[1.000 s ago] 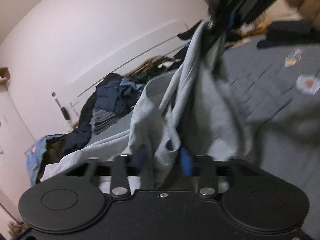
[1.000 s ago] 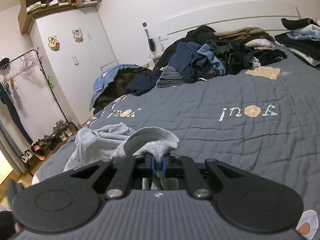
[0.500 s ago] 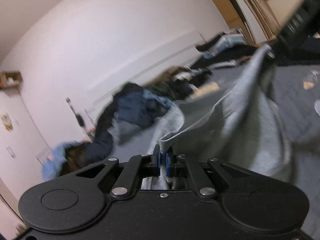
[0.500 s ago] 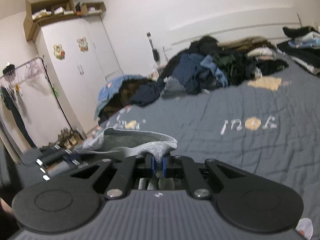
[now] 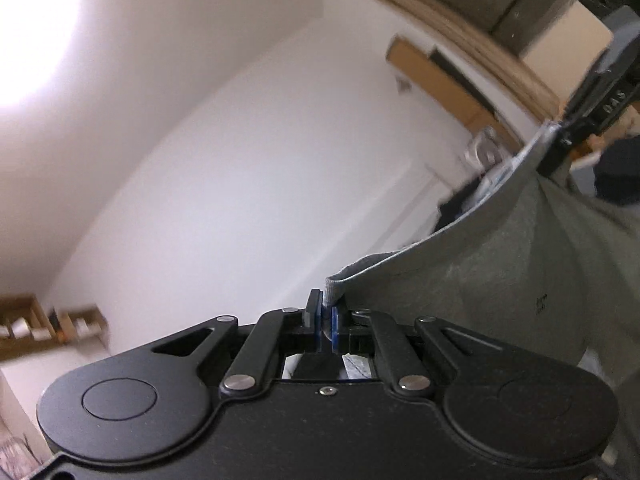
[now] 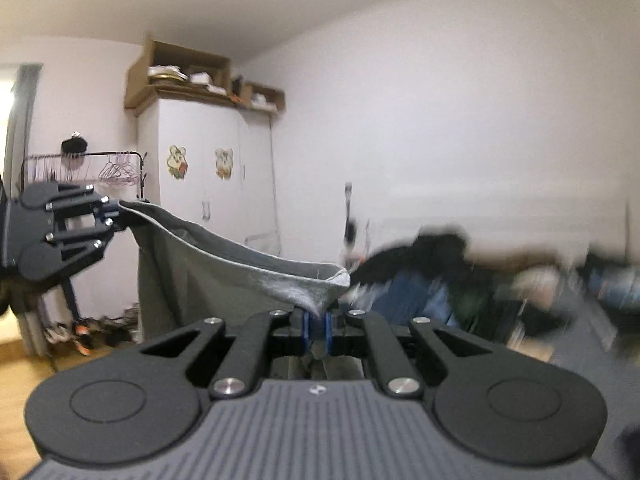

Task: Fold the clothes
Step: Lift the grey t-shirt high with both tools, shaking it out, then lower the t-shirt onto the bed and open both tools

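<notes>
A grey garment [image 6: 208, 264] hangs stretched in the air between my two grippers. My right gripper [image 6: 317, 322] is shut on one corner of its hem. My left gripper [image 5: 327, 320] is shut on the other corner of the grey garment [image 5: 512, 264]. In the right wrist view the left gripper [image 6: 114, 216] shows at the left edge, pinching the cloth's far end. In the left wrist view the right gripper [image 5: 560, 140] appears at the upper right, holding the top edge. The cloth sags between them and drapes downward.
A pile of dark and blue clothes [image 6: 432, 272] lies blurred on the bed [image 6: 592, 344] at the right. A white wardrobe [image 6: 208, 168] with cardboard boxes [image 6: 180, 72] on top stands behind. A clothes rack [image 6: 84, 160] and shoes [image 6: 88, 328] are at the left.
Both grippers rose sharply from the bed, lifting the grey garment into the air. The left gripper's jaws closed on the hem, and the cloth now spans between both grippers.
</notes>
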The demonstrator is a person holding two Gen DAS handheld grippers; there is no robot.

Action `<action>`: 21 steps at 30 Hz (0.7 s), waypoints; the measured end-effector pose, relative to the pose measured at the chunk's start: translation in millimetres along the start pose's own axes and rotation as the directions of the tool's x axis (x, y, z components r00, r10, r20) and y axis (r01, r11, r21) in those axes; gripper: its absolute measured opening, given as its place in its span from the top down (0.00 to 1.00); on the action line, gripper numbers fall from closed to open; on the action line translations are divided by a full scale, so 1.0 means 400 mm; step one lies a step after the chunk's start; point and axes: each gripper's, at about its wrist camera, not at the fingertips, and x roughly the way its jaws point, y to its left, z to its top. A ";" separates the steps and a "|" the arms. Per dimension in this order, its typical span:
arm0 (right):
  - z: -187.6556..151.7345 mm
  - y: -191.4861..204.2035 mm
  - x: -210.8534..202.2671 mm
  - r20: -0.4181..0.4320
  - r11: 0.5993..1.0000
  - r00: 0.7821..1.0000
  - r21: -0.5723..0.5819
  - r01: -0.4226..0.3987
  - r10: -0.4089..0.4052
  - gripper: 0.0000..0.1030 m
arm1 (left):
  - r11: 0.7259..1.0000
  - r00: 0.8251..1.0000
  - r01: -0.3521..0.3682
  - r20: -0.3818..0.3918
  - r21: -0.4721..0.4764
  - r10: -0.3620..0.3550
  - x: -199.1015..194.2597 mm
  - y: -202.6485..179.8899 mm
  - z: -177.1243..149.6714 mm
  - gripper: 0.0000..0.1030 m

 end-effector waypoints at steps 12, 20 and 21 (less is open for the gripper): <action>0.386 0.116 -0.285 0.258 0.927 0.955 -0.301 0.223 -0.146 0.93 | 0.992 0.971 -0.104 0.224 0.069 0.086 -0.169 0.100 0.302 0.95; 0.301 -0.050 -0.091 0.102 0.932 0.964 -0.248 0.264 -0.246 0.93 | 0.999 0.988 0.042 0.149 0.012 -0.044 0.071 0.016 0.238 0.95; 0.273 -0.083 -0.042 0.064 0.933 0.963 -0.239 0.268 -0.260 0.93 | 0.998 0.990 0.070 0.122 0.001 -0.069 0.128 -0.012 0.210 0.95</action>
